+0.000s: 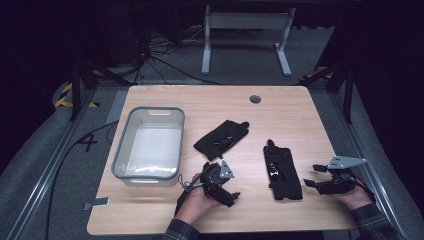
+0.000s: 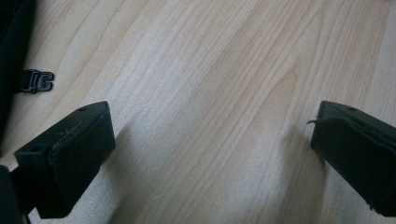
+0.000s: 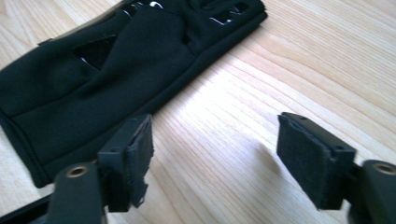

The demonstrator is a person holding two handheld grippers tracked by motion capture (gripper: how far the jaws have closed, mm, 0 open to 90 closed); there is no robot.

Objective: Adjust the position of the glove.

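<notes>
A black fabric glove with glossy printed patches (image 1: 283,172) lies flat on the pale wooden desk (image 1: 280,107), at its right-hand near part. It stretches lengthwise, fingers pointing away from the person and cuff toward the near edge. In the right gripper view its cuff end (image 3: 70,107) lies just beside one jaw, apart from it. A second black fabric glove (image 1: 221,138) lies flat near the desk's middle, turned diagonally, fingers toward the far right, well apart from the first.

Bright lit table (image 1: 300,107), dark surroundings, soft close-up shadows.
</notes>
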